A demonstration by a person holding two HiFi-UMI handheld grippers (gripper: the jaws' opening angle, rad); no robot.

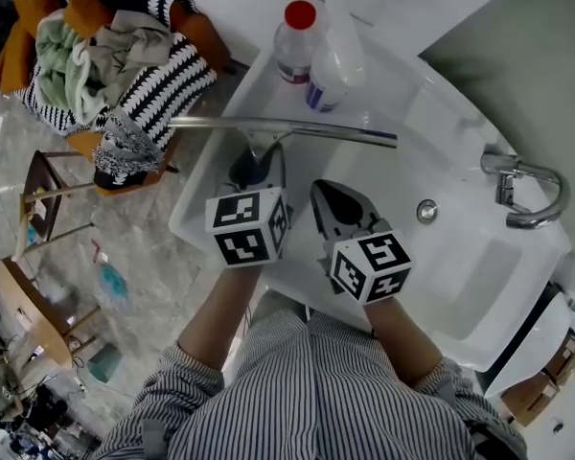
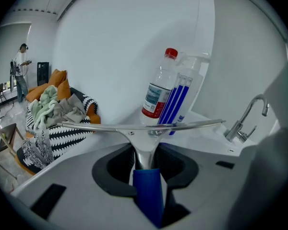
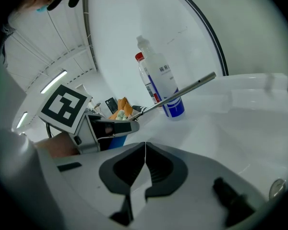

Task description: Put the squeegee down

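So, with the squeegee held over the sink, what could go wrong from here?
The squeegee hangs close to the red-capped bottle and the spray bottle; nudged forward, it could tip them. The sink top looks smooth and curved, so once the left gripper lets go of the blue handle, the squeegee may slide toward the basin.

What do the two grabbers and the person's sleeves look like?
The left gripper and right gripper are grey with dark, pointed jaws. Each carries a white cube printed with black square markers. The sleeves have thin dark-and-white stripes.
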